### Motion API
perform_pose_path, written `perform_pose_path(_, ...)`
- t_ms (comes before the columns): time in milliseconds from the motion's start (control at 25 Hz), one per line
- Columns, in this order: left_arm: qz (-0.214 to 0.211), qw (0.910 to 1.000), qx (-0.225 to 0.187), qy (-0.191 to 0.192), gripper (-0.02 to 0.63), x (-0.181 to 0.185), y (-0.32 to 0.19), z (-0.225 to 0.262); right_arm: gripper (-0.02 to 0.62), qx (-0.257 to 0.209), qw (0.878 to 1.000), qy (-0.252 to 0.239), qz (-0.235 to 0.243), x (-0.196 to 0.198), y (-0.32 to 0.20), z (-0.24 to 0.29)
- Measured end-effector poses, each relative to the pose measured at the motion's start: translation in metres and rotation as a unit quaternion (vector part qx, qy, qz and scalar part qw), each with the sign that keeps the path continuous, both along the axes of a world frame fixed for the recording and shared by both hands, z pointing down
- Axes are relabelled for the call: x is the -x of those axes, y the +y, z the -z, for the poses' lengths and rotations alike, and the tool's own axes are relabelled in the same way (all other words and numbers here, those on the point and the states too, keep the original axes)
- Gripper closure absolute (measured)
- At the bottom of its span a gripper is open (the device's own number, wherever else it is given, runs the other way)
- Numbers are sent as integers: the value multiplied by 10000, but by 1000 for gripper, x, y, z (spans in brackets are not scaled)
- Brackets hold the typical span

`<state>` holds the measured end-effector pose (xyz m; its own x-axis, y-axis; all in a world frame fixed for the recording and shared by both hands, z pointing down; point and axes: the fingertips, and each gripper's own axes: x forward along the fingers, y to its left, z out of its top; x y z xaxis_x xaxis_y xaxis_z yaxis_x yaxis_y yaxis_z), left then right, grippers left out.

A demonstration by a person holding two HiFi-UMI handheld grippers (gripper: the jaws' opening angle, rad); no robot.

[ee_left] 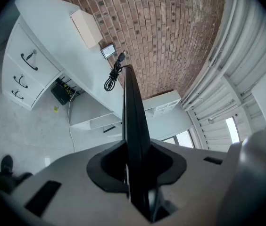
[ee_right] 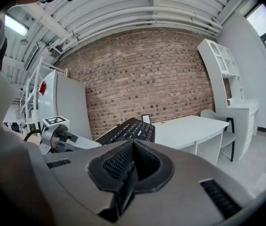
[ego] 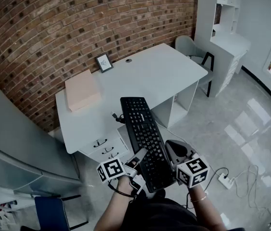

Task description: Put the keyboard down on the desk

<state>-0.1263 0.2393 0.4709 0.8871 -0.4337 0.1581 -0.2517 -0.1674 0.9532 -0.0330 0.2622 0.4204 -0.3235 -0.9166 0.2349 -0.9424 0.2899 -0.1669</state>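
A black keyboard [ego: 144, 138] hangs in the air in front of the white desk [ego: 159, 71], its far end over the desk's front edge. My left gripper [ego: 138, 159] is shut on the near left edge and my right gripper [ego: 170, 154] on the near right edge. In the left gripper view the keyboard [ee_left: 134, 121] runs edge-on between the jaws of the gripper [ee_left: 135, 161], and its coiled cable [ee_left: 112, 79] dangles at the far end. The right gripper view shows the keys [ee_right: 128, 131] rising from the gripper [ee_right: 130, 166], with the desk [ee_right: 194, 128] beyond.
A pink box [ego: 81, 90] and a small picture frame [ego: 104, 62] sit at the back of the desk. Drawers [ego: 104, 148] are under its left side. A chair [ego: 188, 44] and a white shelf unit [ego: 229, 28] stand to the right. A power strip [ego: 226, 180] lies on the floor.
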Motion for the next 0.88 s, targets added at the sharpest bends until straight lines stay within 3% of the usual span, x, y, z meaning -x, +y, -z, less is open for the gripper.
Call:
perform_pose_path(240,19,10000,-8,-3,503,-10,0,-4,591,-170,9994,-201,212,-3,1,1)
perform_pose_path(600,112,9999,85,-2,503,-20,-13,-6,591,-72,9991,-418,-47,-33,-2,3)
perform_pose_path(880,147,9998,85,-68,503,-39,-52,-10,591,-60,9984,-548,-123,-57,-32,-2)
